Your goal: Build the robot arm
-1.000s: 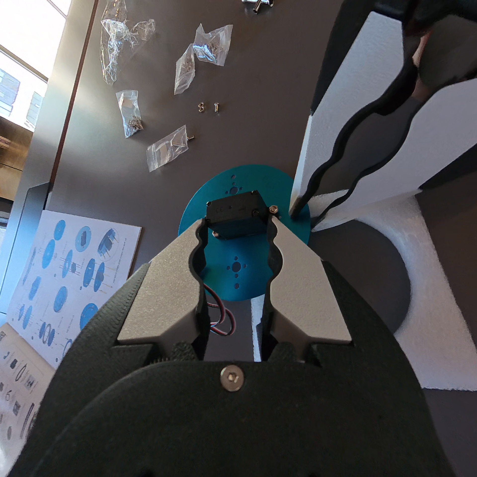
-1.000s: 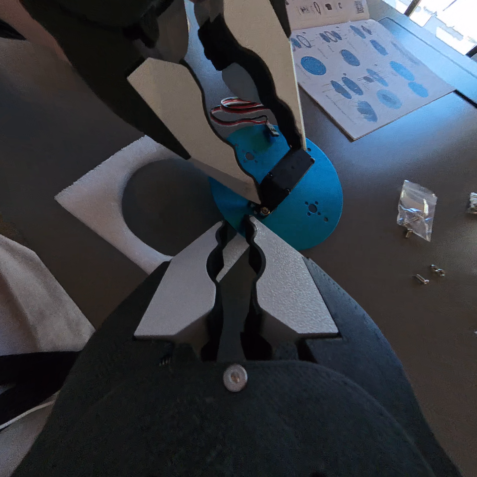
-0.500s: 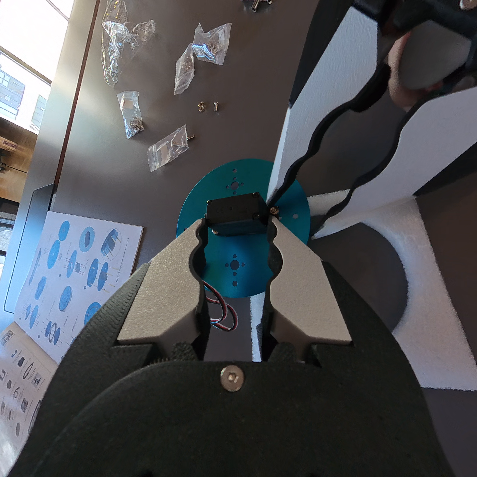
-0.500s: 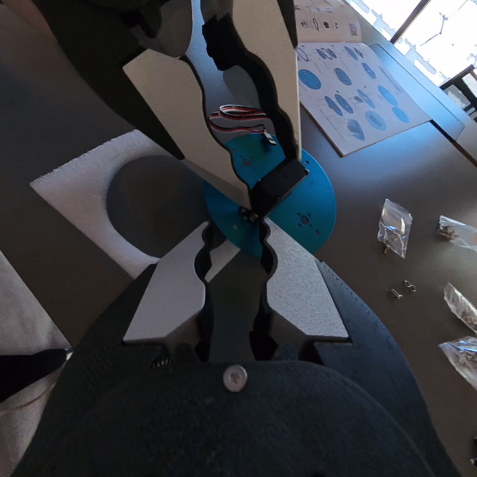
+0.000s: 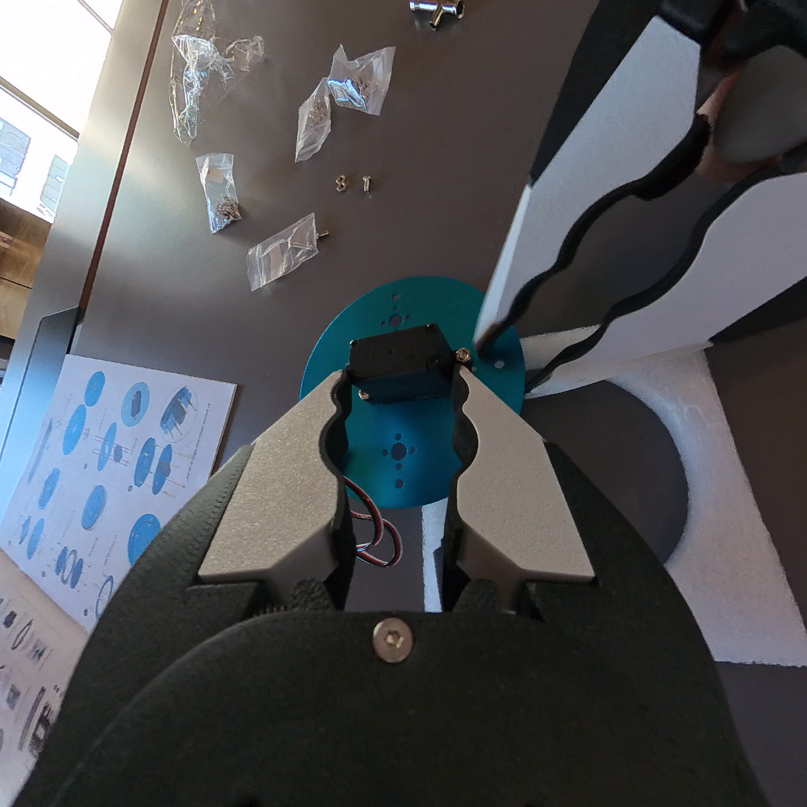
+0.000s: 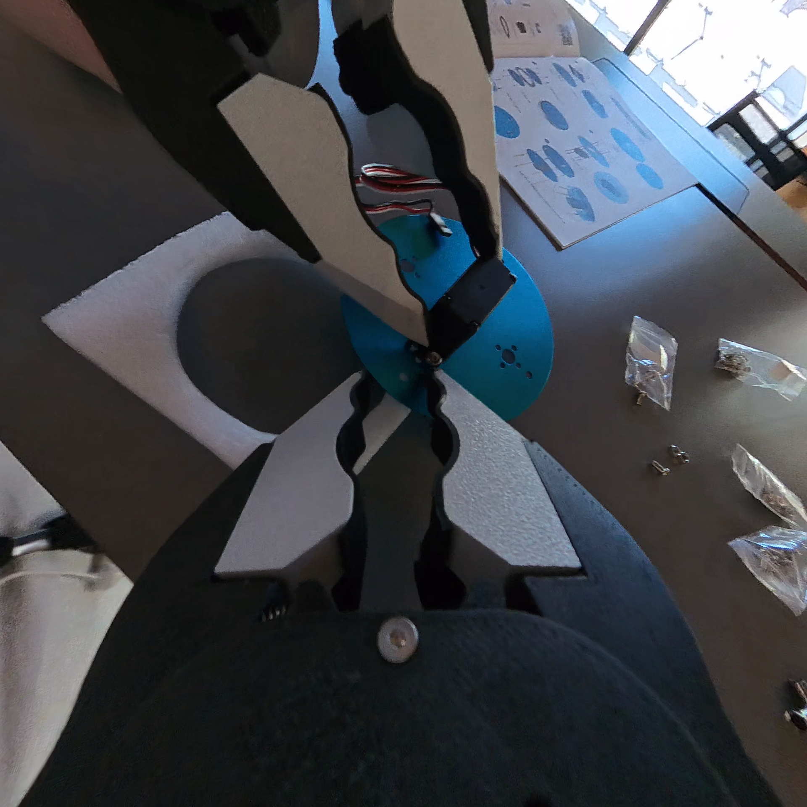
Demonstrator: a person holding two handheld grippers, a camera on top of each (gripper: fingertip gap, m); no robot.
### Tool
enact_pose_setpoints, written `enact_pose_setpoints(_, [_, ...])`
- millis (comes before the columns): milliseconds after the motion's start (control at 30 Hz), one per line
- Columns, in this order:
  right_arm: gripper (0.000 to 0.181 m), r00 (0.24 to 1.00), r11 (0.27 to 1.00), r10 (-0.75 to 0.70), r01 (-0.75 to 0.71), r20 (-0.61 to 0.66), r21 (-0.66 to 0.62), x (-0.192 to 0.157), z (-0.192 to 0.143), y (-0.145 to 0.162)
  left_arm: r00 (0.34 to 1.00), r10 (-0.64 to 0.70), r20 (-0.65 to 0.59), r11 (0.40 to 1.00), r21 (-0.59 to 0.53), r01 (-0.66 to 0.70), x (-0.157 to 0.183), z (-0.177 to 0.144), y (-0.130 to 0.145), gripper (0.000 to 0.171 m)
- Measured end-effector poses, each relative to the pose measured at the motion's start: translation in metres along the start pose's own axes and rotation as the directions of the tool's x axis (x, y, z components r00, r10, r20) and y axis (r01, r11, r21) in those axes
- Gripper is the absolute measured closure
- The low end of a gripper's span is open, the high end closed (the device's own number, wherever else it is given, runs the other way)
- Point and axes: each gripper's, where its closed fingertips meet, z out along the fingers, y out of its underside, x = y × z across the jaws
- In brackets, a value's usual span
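Left tongs point(image 5: 399, 379) are clamping a black servo block point(image 5: 398, 364) that is sitting on a blue disc point(image 5: 395, 454) on the dark desk point(image 5: 244, 144). Right tongs point(image 6: 395, 377) are standing apart, gripping nothing, one tip just beside the brass nut point(image 5: 462, 355) at the servo's corner. White foam point(image 6: 131, 314) is lying beside the disc, small bags point(image 5: 279, 257) farther off.

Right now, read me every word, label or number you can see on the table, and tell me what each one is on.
I won't quote writing; here is where it stands.
White sheet with blue diagrams: small captions beside the drawings.
Second page beside it: small icons and print, blurred.
Black servo in the left gripper: faint marks, unreadable.
Plastic bags: none visible.
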Motion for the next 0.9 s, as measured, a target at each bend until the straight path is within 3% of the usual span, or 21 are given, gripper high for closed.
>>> enact_pose_setpoints(100, [0.139,0.999,0.999,-0.029,0.029,-0.039,0.017,0.0058,0.0015,-0.0033,1.000,0.007,-0.001,1.000,0.000,-0.007,0.0002,-0.0005,0.0005,0.126])
enact_pose_setpoints(233, [0.148,0.999,1.000,-0.014,0.014,0.035,0.016,0.0000,0.0041,-0.0041,1.000,0.016,0.006,1.000,-0.004,-0.016,0.0003,-0.0006,0.0005,0.126])
enact_pose_setpoints(600, [0.158,0.998,0.998,0.057,-0.058,0.032,0.014,0.0010,-0.0002,-0.0033,0.997,-0.072,-0.039,0.997,0.038,0.073,-0.0023,0.0014,0.0012,0.125])
enact_pose_setpoints(700, [0.140,0.996,0.996,0.085,-0.085,0.010,0.020,0.0087,0.0003,-0.0036,0.995,-0.082,-0.056,0.995,0.050,0.085,-0.0023,0.0009,0.0018,0.125])
enact_pose_setpoints(900, [0.147,0.996,0.999,0.047,-0.048,0.072,0.012,0.0010,0.0035,-0.0042,0.999,-0.041,-0.019,0.998,0.041,0.041,-0.0010,-0.0006,0.0020,0.125])
